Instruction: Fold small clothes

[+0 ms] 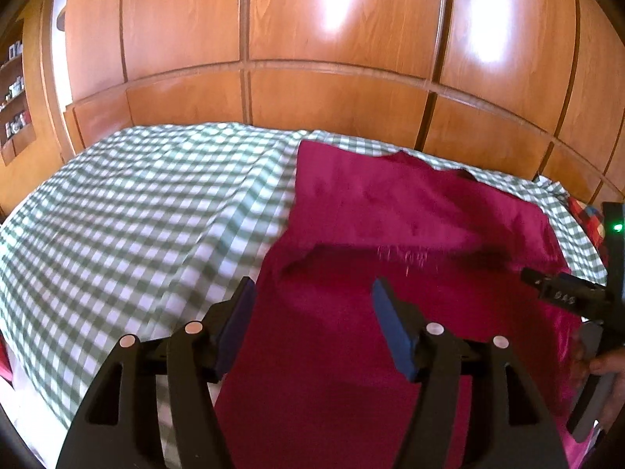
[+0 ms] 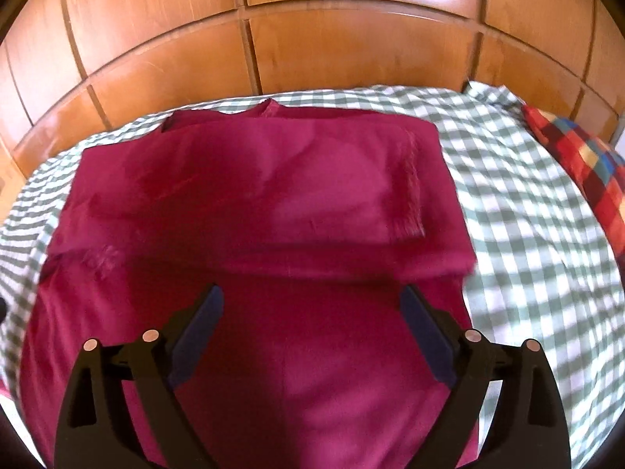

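No brand or label can be read; only blurred pale marks, not legible, are seen on the black body of the right tool (image 1: pixel 562 293) where it enters the right edge of the left wrist view. One magenta garment (image 2: pixel 250 195) is counted, lying on a bed covered by a green-and-white checked sheet (image 1: pixel 129 211), its far part folded over onto itself. The left tool (image 1: pixel 312 297) is seen with its two blue pads apart above the garment's near part, nothing pressed between them. The right tool is likewise seen spread wide over the cloth in its own view, gripping nothing. Wooden panelling (image 2: pixel 320 51) is shown behind the bed in both views. Shelves with small items (image 1: pixel 13 97) at upper left and a hand (image 1: pixel 609 367) at right are shown only by the left wrist view; one multicoloured checked cushion (image 2: pixel 582 164) is shown fully only by the right.
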{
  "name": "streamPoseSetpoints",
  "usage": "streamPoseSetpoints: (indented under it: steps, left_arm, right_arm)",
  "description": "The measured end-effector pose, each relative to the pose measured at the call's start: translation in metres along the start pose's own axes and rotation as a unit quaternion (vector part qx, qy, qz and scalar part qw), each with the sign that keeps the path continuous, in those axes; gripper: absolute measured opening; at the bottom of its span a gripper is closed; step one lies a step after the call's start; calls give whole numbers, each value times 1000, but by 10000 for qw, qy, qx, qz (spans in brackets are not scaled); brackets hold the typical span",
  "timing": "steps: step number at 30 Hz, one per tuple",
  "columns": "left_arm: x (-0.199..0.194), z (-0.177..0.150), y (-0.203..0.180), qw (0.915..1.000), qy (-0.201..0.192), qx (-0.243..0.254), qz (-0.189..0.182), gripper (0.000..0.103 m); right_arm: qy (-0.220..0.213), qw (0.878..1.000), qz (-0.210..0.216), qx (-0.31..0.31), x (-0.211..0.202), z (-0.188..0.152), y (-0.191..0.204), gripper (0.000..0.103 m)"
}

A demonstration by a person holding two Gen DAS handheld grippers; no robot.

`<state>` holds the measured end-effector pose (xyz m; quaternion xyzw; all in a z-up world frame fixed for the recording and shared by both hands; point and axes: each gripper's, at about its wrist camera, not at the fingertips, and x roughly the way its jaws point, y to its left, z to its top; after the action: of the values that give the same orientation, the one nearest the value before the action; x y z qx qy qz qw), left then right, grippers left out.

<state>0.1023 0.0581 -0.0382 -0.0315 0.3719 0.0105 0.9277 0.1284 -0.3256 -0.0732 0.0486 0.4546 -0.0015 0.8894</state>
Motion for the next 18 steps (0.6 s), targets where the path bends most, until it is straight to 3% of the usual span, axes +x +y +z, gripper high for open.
streamPoseSetpoints:
  steps: [11, 18]
  left_arm:
    - [-20, -41, 14, 9997, 117, 126, 147, 64]
    - [-30, -57, 24, 9994, 170, 209, 232, 65]
  right_arm:
    - [52, 9998, 168, -27, -54, -58, -28, 91]
    - [254, 9987, 281, 354, -64, -85, -52, 92]
